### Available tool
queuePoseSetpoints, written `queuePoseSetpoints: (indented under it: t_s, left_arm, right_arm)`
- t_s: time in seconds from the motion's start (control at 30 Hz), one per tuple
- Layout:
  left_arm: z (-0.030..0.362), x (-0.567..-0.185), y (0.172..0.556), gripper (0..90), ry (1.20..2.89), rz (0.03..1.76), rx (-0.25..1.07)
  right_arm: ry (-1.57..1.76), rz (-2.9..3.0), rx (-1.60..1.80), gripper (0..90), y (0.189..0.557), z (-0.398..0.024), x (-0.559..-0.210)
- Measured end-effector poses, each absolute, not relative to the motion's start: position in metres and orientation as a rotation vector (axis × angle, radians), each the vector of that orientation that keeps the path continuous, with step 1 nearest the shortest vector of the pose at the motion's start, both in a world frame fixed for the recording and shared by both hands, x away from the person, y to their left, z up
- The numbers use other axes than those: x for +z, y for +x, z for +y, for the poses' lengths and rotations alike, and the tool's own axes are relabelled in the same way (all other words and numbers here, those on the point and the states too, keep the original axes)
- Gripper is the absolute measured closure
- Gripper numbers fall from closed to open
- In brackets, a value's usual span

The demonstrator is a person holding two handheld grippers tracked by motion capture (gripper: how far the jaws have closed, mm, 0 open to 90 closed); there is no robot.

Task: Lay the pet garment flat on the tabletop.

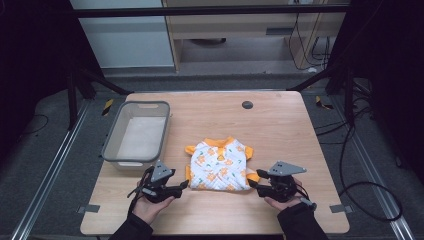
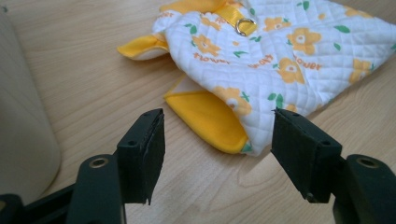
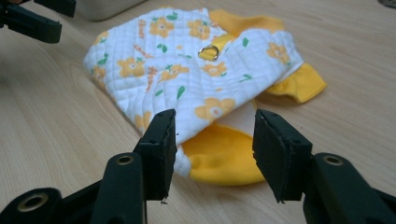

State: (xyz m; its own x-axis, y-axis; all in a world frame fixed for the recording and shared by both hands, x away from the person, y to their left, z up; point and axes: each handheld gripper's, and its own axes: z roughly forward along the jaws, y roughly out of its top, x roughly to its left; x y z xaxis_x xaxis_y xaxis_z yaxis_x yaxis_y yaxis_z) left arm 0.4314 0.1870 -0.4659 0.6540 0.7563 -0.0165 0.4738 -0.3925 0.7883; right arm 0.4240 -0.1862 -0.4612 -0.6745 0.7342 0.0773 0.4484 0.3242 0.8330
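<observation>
A small quilted white garment (image 1: 220,165) with orange flowers and yellow trim lies flat on the wooden table (image 1: 280,125). A metal ring (image 2: 245,25) sits on a yellow strap on its back. My left gripper (image 1: 184,185) rests low at the garment's near left corner, jaws open; in the left gripper view its jaws (image 2: 217,123) frame a yellow hem (image 2: 210,119) without touching it. My right gripper (image 1: 252,184) is at the near right corner, also open; the right gripper view (image 3: 215,123) has the yellow cuff (image 3: 219,158) just ahead between the pads, not pressed.
An empty grey plastic basin (image 1: 137,132) stands on the table's left side, just beyond the left gripper. A black round cap (image 1: 247,105) is set in the tabletop at the back. The table's near edge runs just behind both hands.
</observation>
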Motion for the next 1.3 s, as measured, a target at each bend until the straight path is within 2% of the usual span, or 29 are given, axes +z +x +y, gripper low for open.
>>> queuePoseSetpoints:
  t_s: [0.63, 0.8, 1.07, 1.3]
  left_arm:
    - [0.156, -0.488, 0.435, 38.5, 2.212, 0.862, 0.388]
    - [0.154, -0.493, 0.439, 47.9, 2.238, 0.871, 0.373]
    - [0.157, -0.494, 0.442, 70.6, 2.243, 0.885, 0.375]
    - [0.158, -0.489, 0.444, 80.4, 2.248, 0.884, 0.325]
  right_arm:
    - [1.021, 2.422, 1.203, 52.4, 0.424, -0.165, -0.486]
    - [1.024, 2.442, 1.171, 60.4, 0.426, -0.163, -0.489]
    - [1.037, 2.479, 1.152, 78.0, 0.429, -0.161, -0.491]
    - [1.036, 2.487, 1.189, 81.1, 0.429, -0.16, -0.486]
